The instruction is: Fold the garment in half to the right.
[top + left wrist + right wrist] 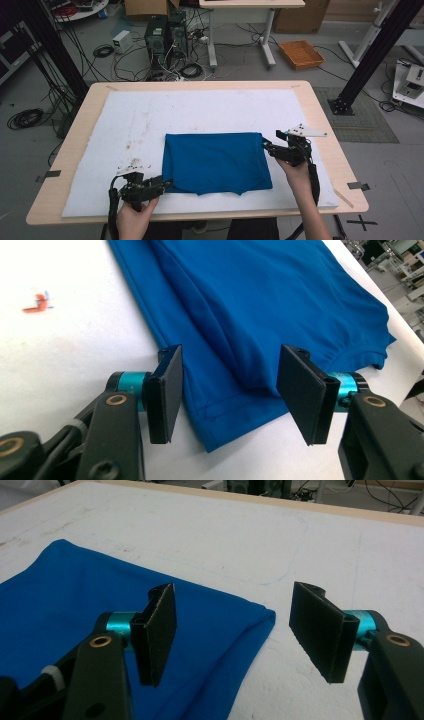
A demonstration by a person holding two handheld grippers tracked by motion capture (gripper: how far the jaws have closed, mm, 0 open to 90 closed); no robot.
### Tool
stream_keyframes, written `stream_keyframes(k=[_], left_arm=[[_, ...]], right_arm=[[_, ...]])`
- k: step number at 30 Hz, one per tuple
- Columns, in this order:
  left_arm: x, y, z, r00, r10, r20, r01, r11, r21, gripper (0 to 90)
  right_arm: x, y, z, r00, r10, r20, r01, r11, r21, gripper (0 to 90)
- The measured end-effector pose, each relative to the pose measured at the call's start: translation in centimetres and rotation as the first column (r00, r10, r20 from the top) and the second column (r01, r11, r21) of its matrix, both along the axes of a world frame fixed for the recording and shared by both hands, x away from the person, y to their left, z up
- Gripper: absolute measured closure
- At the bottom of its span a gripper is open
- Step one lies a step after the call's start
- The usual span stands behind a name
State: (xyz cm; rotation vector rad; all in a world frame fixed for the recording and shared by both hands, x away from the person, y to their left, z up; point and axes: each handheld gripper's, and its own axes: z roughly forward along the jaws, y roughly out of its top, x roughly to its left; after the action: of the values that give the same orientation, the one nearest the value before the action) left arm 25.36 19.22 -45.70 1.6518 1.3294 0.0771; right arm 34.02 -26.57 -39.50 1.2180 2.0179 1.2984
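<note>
The folded blue garment [216, 162] lies at centre frame on the white mat [125, 120]. Both the left gripper [162, 184] at its lower-left corner and the right gripper [266, 145] at its upper-right corner stand spread wide, gripping nothing. Closing now, either could pinch only the top layer, so the fold would likely pull apart when lifted.

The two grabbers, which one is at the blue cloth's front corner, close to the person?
The left gripper, open at the blue cloth's near-left corner. The right gripper is open too, but at the far-right corner.

Your wooden table [322, 125] carries a white mat [150, 112] that covers nearly its whole top. On the mat, a folded blue cloth [216, 161] lies flat between your left gripper [161, 184] and your right gripper [268, 146], its corners at their open jaws.
</note>
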Motion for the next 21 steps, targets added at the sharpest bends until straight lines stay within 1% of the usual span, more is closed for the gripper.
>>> stream_keyframes(k=[5, 9, 11, 15, 16, 18, 19, 21], left_arm=[[0.2, -0.6, 0.0, 0.9999, 0.008, 0.007, -0.008, 0.9999, 0.011, 44.7], [0.3, -1.2, 0.1, 0.9996, 0.014, 0.024, -0.015, 0.999, 0.042, 46.6], [0.3, -1.5, 0.1, 0.9994, 0.017, 0.029, -0.019, 0.9979, 0.063, 49.8], [0.1, -2.0, 0.2, 0.9982, 0.029, 0.052, -0.035, 0.9937, 0.107, 58.0], [0.1, -2.1, 0.2, 0.9983, 0.028, 0.051, -0.033, 0.9934, 0.11, 60.9], [0.0, -2.3, 0.2, 0.9974, 0.032, 0.064, -0.04, 0.9909, 0.128, 65.4], [0.0, -2.3, 0.2, 0.9975, 0.031, 0.063, -0.039, 0.9899, 0.136, 68.1], [-0.1, -2.4, 0.2, 0.9971, 0.044, 0.062, -0.052, 0.989, 0.139, 71.8]], right_arm=[[0.0, 0.7, -0.1, 0.9999, 0.013, -0.003, -0.013, 1.0, -0.005, 35.4], [0.0, 1.5, -0.2, 0.9995, 0.03, -0.005, -0.03, 1.0, -0.007, 35.5], [0.1, 2.0, -0.2, 0.9991, 0.041, -0.007, -0.041, 0.999, -0.01, 35.5], [0.3, 3.2, -0.3, 0.9979, 0.064, -0.009, -0.064, 0.998, -0.018, 35.5], [0.4, 3.7, -0.2, 0.9973, 0.072, -0.012, -0.072, 0.997, -0.02, 35.6], [0.5, 4.5, -0.2, 0.9962, 0.085, -0.014, -0.086, 0.996, -0.021, 35.8], [0.6, 5.0, -0.1, 0.9953, 0.096, -0.016, -0.096, 0.995, -0.019, 36.5], [0.9, 6.1, 0.1, 0.9939, 0.109, -0.013, -0.11, 0.994, -0.016, 37.0]])
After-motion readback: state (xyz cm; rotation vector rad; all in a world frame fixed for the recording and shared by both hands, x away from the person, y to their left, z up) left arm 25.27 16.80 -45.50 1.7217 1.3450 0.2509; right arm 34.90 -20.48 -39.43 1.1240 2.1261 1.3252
